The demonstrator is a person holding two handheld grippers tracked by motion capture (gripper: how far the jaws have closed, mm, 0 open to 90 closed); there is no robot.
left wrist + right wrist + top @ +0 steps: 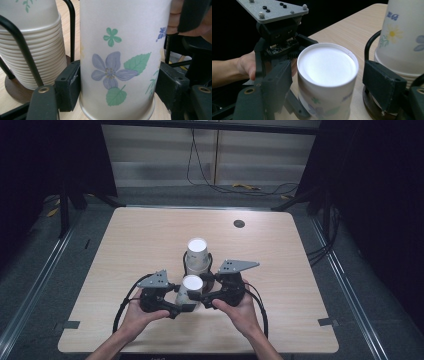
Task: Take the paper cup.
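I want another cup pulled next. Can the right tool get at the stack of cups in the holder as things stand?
Probably yes: the right tool stands open around the single cup, pads apart from it, and the stack sits right behind.

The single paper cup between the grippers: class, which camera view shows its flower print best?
The left gripper view: the paper cup faces it, showing purple flower and green leaves sharply. The right gripper view shows mostly its white upturned base; the high view shows it small.

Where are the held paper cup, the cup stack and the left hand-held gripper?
held paper cup [113,67], left gripper view, flowered side wall.
cup stack [197,251], high view, top cup's upturned base.
left hand-held gripper [117,88], left gripper view, midway between jaws.
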